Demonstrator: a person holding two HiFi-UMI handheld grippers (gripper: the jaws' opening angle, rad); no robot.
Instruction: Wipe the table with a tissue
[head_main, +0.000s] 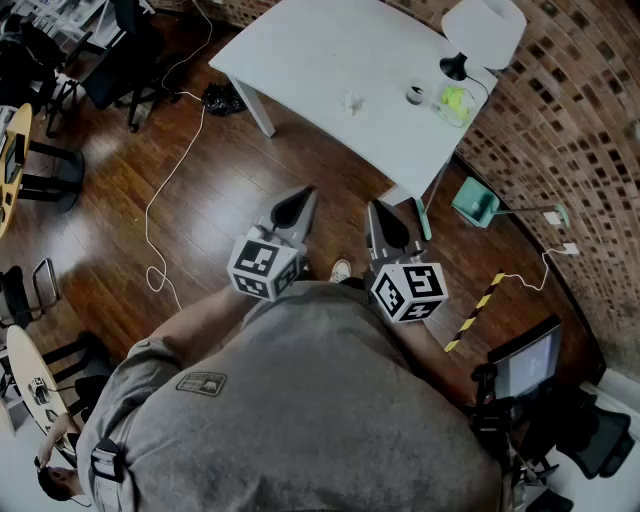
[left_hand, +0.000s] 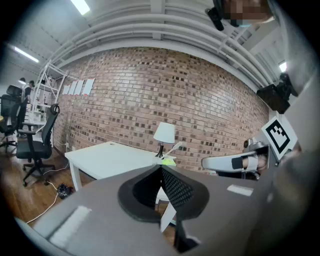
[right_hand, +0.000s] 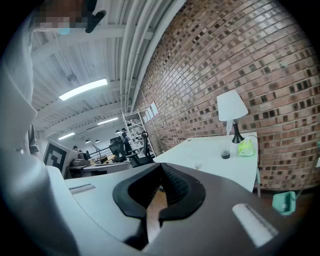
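**A:** Where is the tissue?

**B:** The tissue (head_main: 352, 102) is a small crumpled white wad lying loose on the white worktop (head_main: 300, 50). It sits near the middle, with a dark cup (head_main: 415, 95) apart from it toward the brick wall side. It is too bunched to show any long axis.

**A:** And where does it lie from the grippers?

**B:** Straight ahead and well apart, with bare wooden floor (head_main: 200, 230) between. The left gripper (head_main: 297, 205) and right gripper (head_main: 382, 222) hang close to the body, both with tips together and holding nothing.

**A:** Which is nearer?

**B:** They are about level. In the right gripper view the wad sits almost in line above the jaws, so I'd judge the right better placed, once the person walks up.
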